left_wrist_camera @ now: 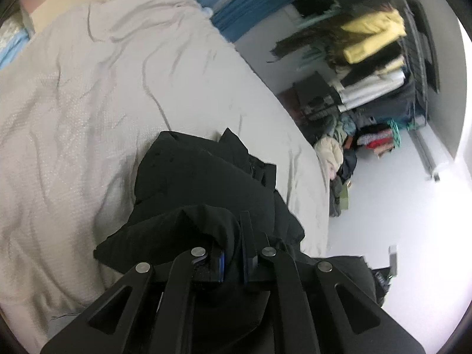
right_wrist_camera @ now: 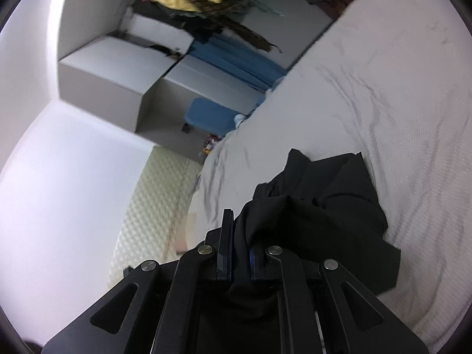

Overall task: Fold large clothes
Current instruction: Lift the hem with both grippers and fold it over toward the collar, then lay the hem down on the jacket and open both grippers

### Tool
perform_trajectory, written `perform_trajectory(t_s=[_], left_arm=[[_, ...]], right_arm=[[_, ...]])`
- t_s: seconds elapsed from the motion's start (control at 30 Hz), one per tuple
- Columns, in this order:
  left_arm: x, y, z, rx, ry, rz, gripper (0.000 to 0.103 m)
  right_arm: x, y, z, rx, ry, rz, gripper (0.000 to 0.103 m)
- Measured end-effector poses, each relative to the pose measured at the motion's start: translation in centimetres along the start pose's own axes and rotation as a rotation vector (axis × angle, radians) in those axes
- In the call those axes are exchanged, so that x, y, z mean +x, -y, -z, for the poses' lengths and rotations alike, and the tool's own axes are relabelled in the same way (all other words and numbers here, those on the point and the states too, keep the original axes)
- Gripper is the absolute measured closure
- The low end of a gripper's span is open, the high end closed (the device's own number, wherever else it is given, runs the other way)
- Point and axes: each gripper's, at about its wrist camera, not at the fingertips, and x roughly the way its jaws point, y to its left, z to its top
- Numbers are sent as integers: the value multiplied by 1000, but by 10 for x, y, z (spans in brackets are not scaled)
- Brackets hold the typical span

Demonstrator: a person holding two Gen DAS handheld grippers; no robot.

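A black garment (left_wrist_camera: 206, 177) lies bunched near the edge of a bed with a pale grey cover (left_wrist_camera: 103, 88). My left gripper (left_wrist_camera: 233, 236) is shut on a fold of that black cloth, which wraps over its left finger and hides it. In the right wrist view the same black garment (right_wrist_camera: 330, 206) spreads from the jaws onto the bed cover (right_wrist_camera: 383, 88). My right gripper (right_wrist_camera: 240, 236) is shut on another fold of it, the cloth pinched between the two fingers and hanging down behind them.
A rack of hanging and piled clothes (left_wrist_camera: 368, 47) stands beyond the bed, with more clothes heaped on the floor (left_wrist_camera: 339, 153). White cabinets (right_wrist_camera: 118, 67) and a blue stool (right_wrist_camera: 212, 115) stand beside the bed. A textured pale mat (right_wrist_camera: 153, 206) covers the floor below.
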Motion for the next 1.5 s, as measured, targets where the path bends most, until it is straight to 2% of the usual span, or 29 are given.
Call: perform_trajectory(t_s=[0.27,0.37,0.47,0.57,0.77,0.93,1.03,1.13,1.2,1.23,1.27,1.3,1.33,1.37,1.43,1.5], left_arm=[[36,6,-39,-47,35,-75,93],[56,4,-40,-116,60,-159,93],[83,12,-43,-76,87,-264,93],[109,7,-46,-89,66,-303,92],[143,-9,-54,-116,52,-303,92],[157,-12,-55,-83,40,-295,92],[156,-19,-59,-78,10,-257,92],[145,-32,-60,-121,-10,-158,90],[130,-36,-62,-112,-7,-106,83],[119,-35,-63,-103,6,-80,73],[107,-35,-63,-87,28,-60,59],[92,-33,-64,-65,60,-63,49],[81,-32,-64,-51,87,-75,33],[64,-31,-65,-27,139,-99,22],[42,-24,-65,21,198,-138,20],[28,-8,-58,103,243,-182,19]], right_arm=[[43,16,-37,41,15,87,95],[61,31,-45,77,17,146,95],[78,44,-48,88,2,197,95],[92,61,-50,111,-11,241,95],[118,94,-50,154,-35,296,95],[131,108,-46,173,-54,301,95],[127,114,-47,192,-54,267,95],[119,112,-49,190,-57,231,90],[112,108,-48,166,-82,221,84],[108,105,-48,157,-84,218,82],[100,102,-48,145,-80,213,81],[94,97,-49,130,-75,211,78],[88,93,-49,115,-72,212,74],[80,88,-50,90,-63,219,71],[64,77,-52,38,-20,253,49],[44,62,-54,-23,48,298,46]])
